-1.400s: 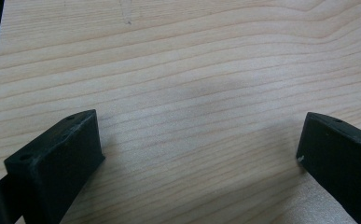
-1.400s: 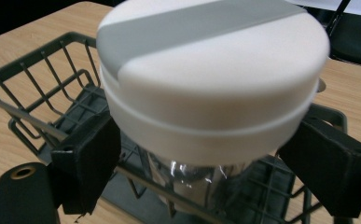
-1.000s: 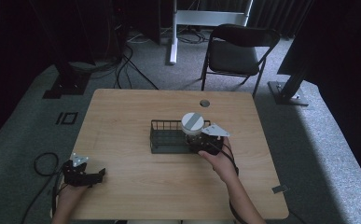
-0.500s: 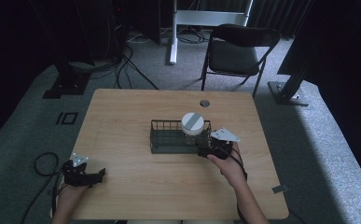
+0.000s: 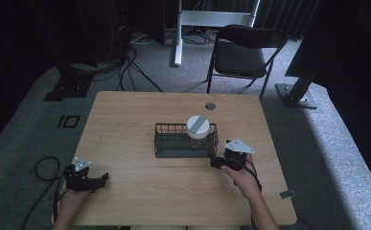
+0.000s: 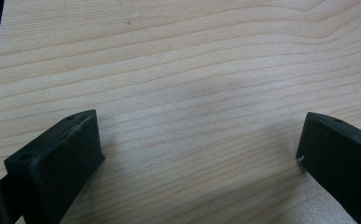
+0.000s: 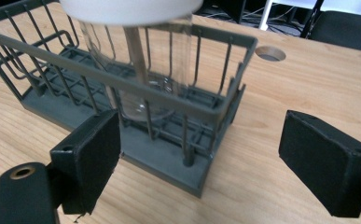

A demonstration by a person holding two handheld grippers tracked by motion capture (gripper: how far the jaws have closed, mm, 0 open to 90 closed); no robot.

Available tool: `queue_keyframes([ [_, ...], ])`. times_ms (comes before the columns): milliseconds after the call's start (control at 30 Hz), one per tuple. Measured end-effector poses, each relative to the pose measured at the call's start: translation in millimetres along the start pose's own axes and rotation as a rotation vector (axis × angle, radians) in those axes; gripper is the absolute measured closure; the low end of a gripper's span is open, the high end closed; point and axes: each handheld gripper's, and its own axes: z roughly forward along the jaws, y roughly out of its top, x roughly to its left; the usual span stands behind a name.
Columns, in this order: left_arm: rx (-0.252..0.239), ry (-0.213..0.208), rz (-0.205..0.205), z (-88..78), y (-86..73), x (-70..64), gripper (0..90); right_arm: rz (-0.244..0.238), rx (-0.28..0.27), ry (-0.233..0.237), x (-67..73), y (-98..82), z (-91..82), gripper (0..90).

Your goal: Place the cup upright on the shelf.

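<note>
1. The jar (image 5: pixel 197 131) stood upright inside the wire basket (image 5: pixel 166 146), at its right end, with the white lid (image 5: pixel 198 126) on top. I judged that the basket walls kept it from tipping, so it could stand there with nothing holding it.
2. My right gripper (image 5: pixel 217 163) was released, its jaws wide apart and empty. It rested low over the desk (image 5: pixel 125 120), just outside the near right corner of the basket, and pointed toward it.
3. In the right gripper view the jar (image 7: pixel 138 70) was ahead of the jaws and a little to the left, behind the basket wires (image 7: pixel 178 100). The gripper touched neither the jar nor the basket.
4. My left gripper (image 5: pixel 97 179) was at the near left corner of the desk, well apart from the basket. Its jaws were open too, and between them I saw only bare wood (image 6: pixel 192 93).
5. I think I held the left one aside because the work at the basket needed only the right hand (image 5: pixel 243 175).
</note>
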Motion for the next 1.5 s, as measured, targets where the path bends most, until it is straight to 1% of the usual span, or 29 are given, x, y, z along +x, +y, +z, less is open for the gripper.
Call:
queue_keyframes([
  [300,0.001,0.000,0.001,-0.1,0.0,0.1,0.1,0.030,0.027,-0.028,-13.0,-16.0,1.7,12.7],
  [400,0.000,0.000,0.001,0.0,0.0,0.0,0.1,0.030,0.037,-0.041,-17.0,-20.5,3.4,12.7],
  [433,0.001,0.000,0.000,-0.1,0.0,0.0,0.1,0.041,0.040,-0.048,-18.6,-22.1,3.8,12.7],
  [567,0.000,0.000,0.000,0.0,0.0,0.0,0.1,0.061,0.048,-0.064,-25.8,-28.3,6.4,12.7],
  [767,0.000,0.000,0.000,0.0,0.0,0.0,0.1,0.064,0.067,-0.100,-35.9,-36.3,8.4,12.7],
  [1067,0.000,0.000,0.000,0.0,0.0,0.0,0.1,0.071,0.101,-0.143,-49.2,-47.2,4.3,12.6],
  [1167,0.000,0.000,0.000,0.0,0.0,0.0,0.1,0.079,0.106,-0.145,-52.1,-48.8,2.8,12.5],
  [1200,0.000,0.000,0.000,0.0,0.0,0.0,0.1,0.084,0.113,-0.155,-55.3,-50.5,1.3,12.5],
  [1267,0.000,0.000,0.000,0.0,0.0,0.0,0.1,0.086,0.114,-0.159,-57.4,-51.7,0.2,12.4],
  [1367,0.000,0.000,0.000,0.0,0.0,0.0,0.1,0.087,0.125,-0.161,-60.4,-54.0,-1.0,12.0],
  [1500,0.000,0.000,0.000,-0.1,0.0,0.0,0.1,0.103,0.141,-0.161,-64.3,-57.9,-2.0,12.0],
])
